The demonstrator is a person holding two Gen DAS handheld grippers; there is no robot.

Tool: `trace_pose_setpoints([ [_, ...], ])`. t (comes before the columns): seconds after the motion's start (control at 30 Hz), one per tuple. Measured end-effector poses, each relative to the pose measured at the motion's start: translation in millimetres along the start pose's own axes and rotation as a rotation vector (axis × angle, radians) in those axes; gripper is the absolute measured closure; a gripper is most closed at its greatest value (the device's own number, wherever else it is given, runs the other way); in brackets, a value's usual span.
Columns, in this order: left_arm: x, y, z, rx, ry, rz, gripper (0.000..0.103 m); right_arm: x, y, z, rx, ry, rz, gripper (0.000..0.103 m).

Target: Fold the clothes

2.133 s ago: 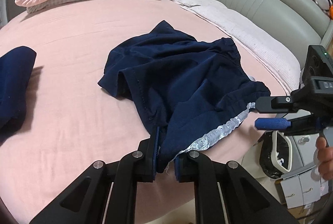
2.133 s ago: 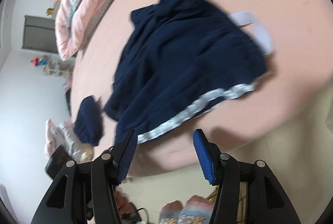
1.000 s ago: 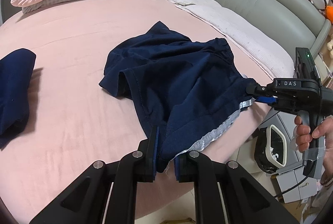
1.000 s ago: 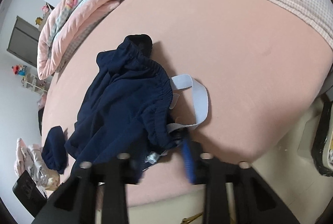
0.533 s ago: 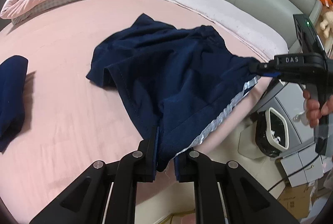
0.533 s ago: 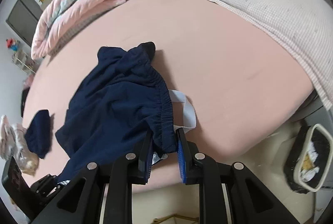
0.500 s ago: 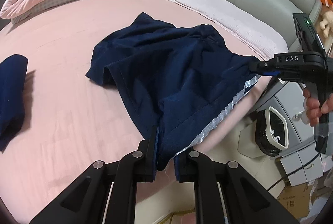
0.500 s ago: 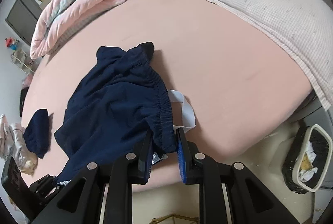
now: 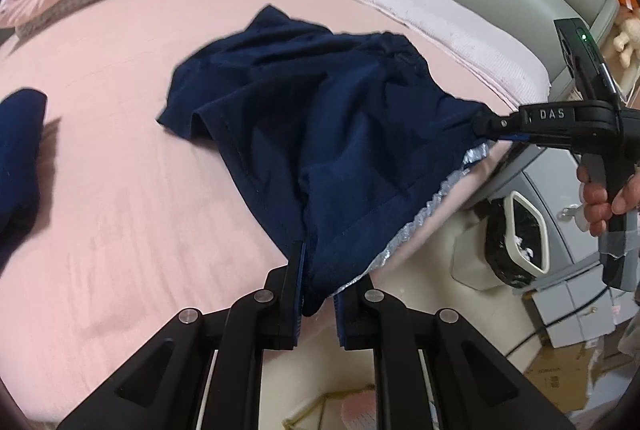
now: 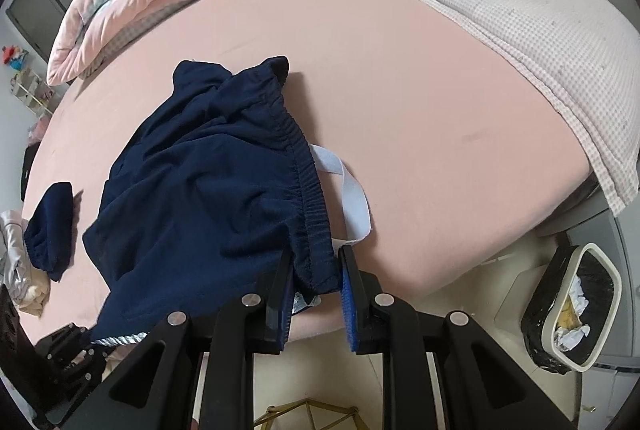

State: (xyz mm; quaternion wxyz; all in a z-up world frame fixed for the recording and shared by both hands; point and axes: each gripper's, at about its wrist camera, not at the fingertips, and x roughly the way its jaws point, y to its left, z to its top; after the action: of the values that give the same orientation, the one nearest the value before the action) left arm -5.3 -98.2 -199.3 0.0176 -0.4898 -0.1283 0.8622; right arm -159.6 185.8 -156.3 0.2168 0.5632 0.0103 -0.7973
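Shorts (image 9: 320,134) centre frame on pink bed (image 9: 120,190), near edge lifted. Left gripper (image 9: 318,294) pinching hem, jaws opening; right gripper (image 10: 314,284) clamped on waistband: stretching cloth flat for folding.

Folded navy garment (image 9: 18,150) (left edge) is cut off.

Right tongs (image 10: 314,280) closed onto navy shorts (image 10: 208,186) waistband; left tongs (image 9: 318,294) opening slightly, hem between.

Rumpled navy shorts (image 9: 320,134) lie on the pink bed (image 9: 120,190).
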Motion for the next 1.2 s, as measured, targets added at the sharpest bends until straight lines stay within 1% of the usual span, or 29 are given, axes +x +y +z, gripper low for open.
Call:
trace_pose_setpoints([
  [0.03,-0.5,-2.7,0.3,0.009,0.012,0.018,0.086,-0.1,-0.6,-0.1,0.002,0.003,0.001,0.081],
  [0.07,-1.8,-5.3,-0.5,0.016,0.019,0.034,0.076,-0.4,-1.3,-0.1,0.005,0.004,-0.004,0.075],
  [0.1,-3.5,-7.0,-0.7,0.018,0.023,0.037,0.069,-1.1,-1.8,-0.1,0.007,0.002,-0.009,0.068],
  [0.13,-5.2,-8.6,-0.8,0.02,0.026,0.039,0.052,-2.2,-2.3,-0.1,0.005,0.003,-0.018,0.053],
  [0.17,-7.2,-8.9,-1.6,0.015,0.021,0.028,0.042,-3.4,-2.7,-0.2,0.003,0.003,-0.026,0.044],
  [0.2,-9.5,-7.7,-1.3,0.002,0.018,0.011,0.041,-5.0,-2.9,-0.1,0.001,0.002,-0.032,0.042],
  [0.3,-16.0,-3.4,0.4,-0.036,0.013,-0.031,0.041,-9.4,-2.0,2.2,-0.011,-0.004,-0.045,0.041],
  [0.5,-27.5,4.6,7.9,-0.071,-0.007,-0.037,0.041,-15.2,8.0,11.6,-0.06,-0.013,-0.054,0.04],
  [0.67,-30.5,10.8,16.9,-0.088,0.003,-0.032,0.041,-20.3,22.4,22.6,-0.121,-0.016,-0.049,0.04],
  [0.8,-33.8,21.6,26.9,-0.14,0.005,-0.088,0.041,-26.0,39.7,33.3,-0.191,-0.036,-0.047,0.04],
  [0.87,-33.2,28.2,34.5,-0.165,0.022,-0.109,0.041,-28.1,50.1,39.5,-0.228,-0.046,-0.043,0.04],
  [0.97,-31.3,33.3,48.4,-0.151,0.065,-0.102,0.041,-29.0,64.9,48.3,-0.279,-0.049,-0.042,0.04],
  [1.07,-32.0,34.3,61.0,-0.114,0.084,-0.084,0.041,-30.4,79.8,57.3,-0.337,-0.059,-0.04,0.04],
  [1.2,-32.2,33.6,76.8,-0.087,0.117,-0.1,0.041,-30.7,94.8,66.5,-0.397,-0.058,-0.044,0.04],
])
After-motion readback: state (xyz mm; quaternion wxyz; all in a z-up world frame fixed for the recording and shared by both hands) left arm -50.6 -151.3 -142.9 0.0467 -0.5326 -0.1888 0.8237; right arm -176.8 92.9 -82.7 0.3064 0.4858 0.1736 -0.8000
